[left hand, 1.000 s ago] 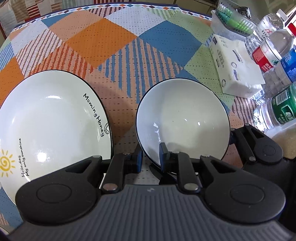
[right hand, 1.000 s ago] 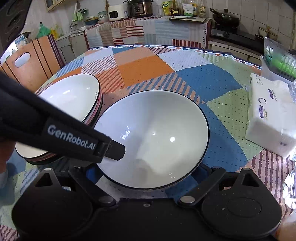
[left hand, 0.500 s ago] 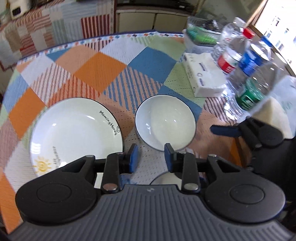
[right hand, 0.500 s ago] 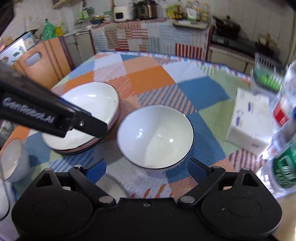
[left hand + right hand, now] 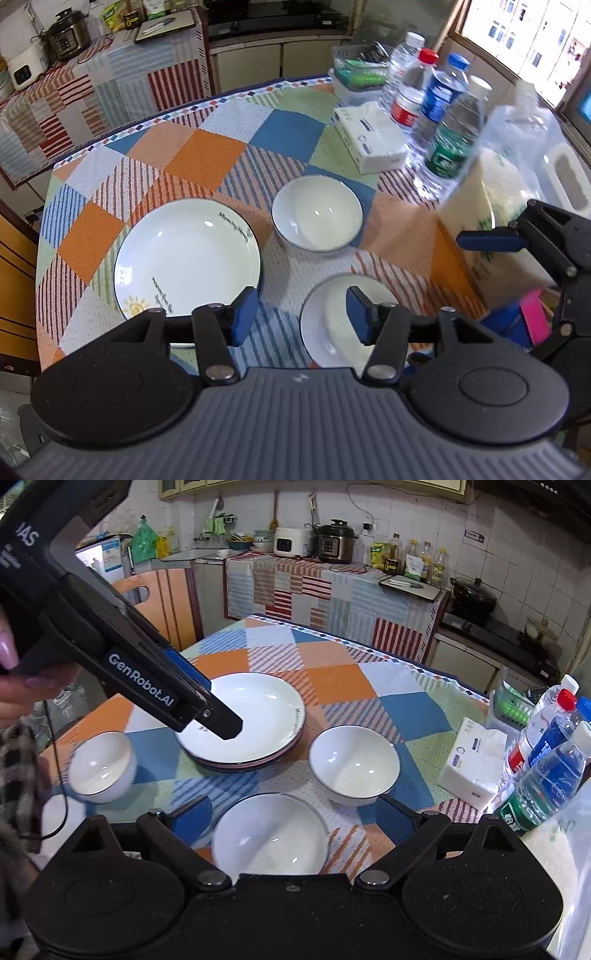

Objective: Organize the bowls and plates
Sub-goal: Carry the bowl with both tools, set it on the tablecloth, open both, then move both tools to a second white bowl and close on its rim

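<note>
The left gripper hung above the near edge of the table, its blue-padded jaws spread apart and holding nothing. The right gripper hovered just to its right, jaws spread wider still, also empty; it also showed at the right edge of the left wrist view.

Directly below both sat a near bowl, white with a thin dark rim, upright and empty. Beyond it, toward the table's middle, stood a second bowl of the same look. A third, smaller bowl stood well apart at the table's left edge. That made three bowls.

Left of the second bowl, just beside it, lay a stack of plates. The top plate was white with a dark rim, a yellow sun drawing and printed words. Rims of others showed beneath it, one pinkish; their exact number could not be told.

On the right side of the patchwork cloth lay one pack of tissues, and beside it four water bottles and a plastic basket.
</note>
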{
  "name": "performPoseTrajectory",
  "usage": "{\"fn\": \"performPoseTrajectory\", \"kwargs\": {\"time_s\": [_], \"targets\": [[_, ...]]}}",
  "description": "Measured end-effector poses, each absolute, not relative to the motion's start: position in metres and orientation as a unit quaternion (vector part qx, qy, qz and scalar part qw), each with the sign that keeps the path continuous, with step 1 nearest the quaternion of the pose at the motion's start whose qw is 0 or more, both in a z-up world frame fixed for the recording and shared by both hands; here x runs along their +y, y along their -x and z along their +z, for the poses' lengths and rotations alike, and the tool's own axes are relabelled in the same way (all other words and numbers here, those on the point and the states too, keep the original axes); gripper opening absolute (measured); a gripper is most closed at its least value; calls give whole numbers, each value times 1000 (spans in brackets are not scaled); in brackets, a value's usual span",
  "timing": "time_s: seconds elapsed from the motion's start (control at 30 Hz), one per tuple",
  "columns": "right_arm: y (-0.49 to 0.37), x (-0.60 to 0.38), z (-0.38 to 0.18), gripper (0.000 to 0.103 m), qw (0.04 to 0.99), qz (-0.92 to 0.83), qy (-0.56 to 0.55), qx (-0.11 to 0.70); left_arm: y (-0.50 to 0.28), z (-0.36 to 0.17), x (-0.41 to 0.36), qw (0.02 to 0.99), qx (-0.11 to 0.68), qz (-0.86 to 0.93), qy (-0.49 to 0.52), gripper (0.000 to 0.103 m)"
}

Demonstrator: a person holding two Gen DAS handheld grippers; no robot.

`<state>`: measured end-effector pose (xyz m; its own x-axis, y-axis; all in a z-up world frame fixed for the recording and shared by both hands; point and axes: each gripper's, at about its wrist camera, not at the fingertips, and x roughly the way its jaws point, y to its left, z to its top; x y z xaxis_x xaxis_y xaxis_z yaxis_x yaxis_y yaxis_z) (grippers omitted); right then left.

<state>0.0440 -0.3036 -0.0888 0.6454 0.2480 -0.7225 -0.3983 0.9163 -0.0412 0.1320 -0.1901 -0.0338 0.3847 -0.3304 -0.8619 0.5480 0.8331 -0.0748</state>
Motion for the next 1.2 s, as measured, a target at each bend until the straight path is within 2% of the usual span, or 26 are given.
{"fn": "performPoseTrajectory", "kwargs": {"time_s": [0.47, 0.6, 0.87, 1.1, 1.2], "targets": [[-5, -290, -105, 97, 898, 185, 121, 381, -100, -49, -186, 808, 492, -308, -101, 66], [-5, -283, -121, 97, 896, 181, 141, 381, -100, -70, -189, 811, 484, -308, -117, 74], [-13, -262, -174, 97, 864, 186, 244, 400, -112, -133, -197, 801, 511, -282, -136, 74], [-41, -270, -208, 98, 863, 163, 189, 439, -124, -172, -202, 792, 531, -273, -124, 74], [-51, -275, -221, 98, 863, 155, 164, 452, -128, -183, -203, 797, 529, -268, -116, 69]]}}
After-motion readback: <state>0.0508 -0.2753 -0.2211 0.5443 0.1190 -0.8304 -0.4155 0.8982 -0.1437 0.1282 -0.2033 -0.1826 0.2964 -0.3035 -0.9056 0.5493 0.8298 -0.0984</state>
